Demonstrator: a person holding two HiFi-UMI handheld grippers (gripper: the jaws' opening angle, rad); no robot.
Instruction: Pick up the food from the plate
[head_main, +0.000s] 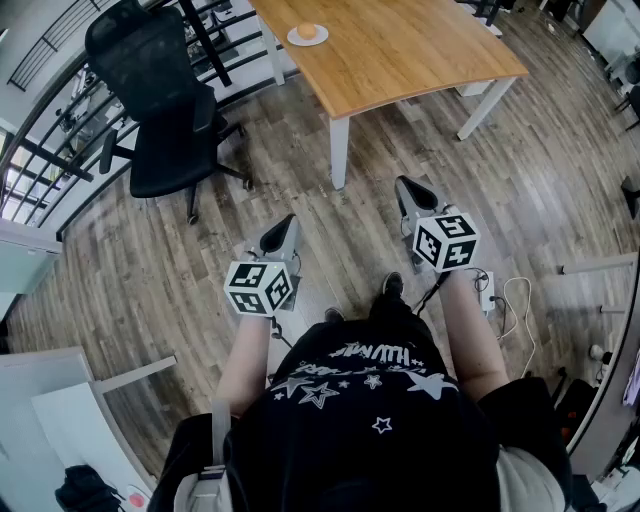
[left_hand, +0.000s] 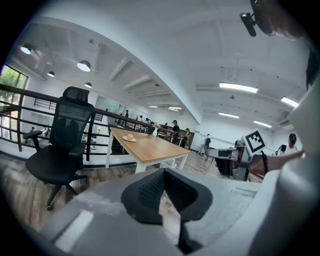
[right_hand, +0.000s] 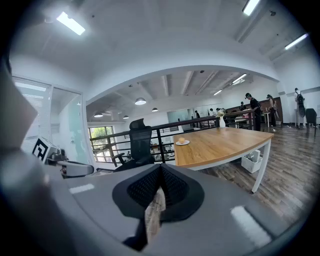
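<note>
Food (head_main: 307, 31): one round orange-tan piece on a small white plate (head_main: 293, 40), at the far end of the wooden table (head_main: 400, 55). It is well ahead of both claws and not touched by either.

Left gripper (head_main: 285, 228): its own view shows the jaws pressed together at the tips, with nothing between them; only a sliver of floor shows below the meeting point. In that view the food sits above and to the left of the tips, and a black office chair (left_hand: 62, 147) is further left.

Right gripper (head_main: 408, 192): jaws pressed together, empty. In its own view the food lies above and slightly right of the tips, and the chair is above and slightly left of them.

Differences between views:
- Only the head view shows both claws side by side over the wood floor, short of the table's near corner. It also shows the person's forearms, black printed shirt and a white power strip (head_main: 487, 290) with a cable, just right of the right claw.
- Only the right gripper view shows a white vase (right_hand: 222, 121) on the table beyond the plate.
- Both gripper views show the black railing (right_hand: 200, 122), ceiling lamps and distant people, which the head view misses.
- Each gripper view catches the other claw's marker cube at its edge.
</note>
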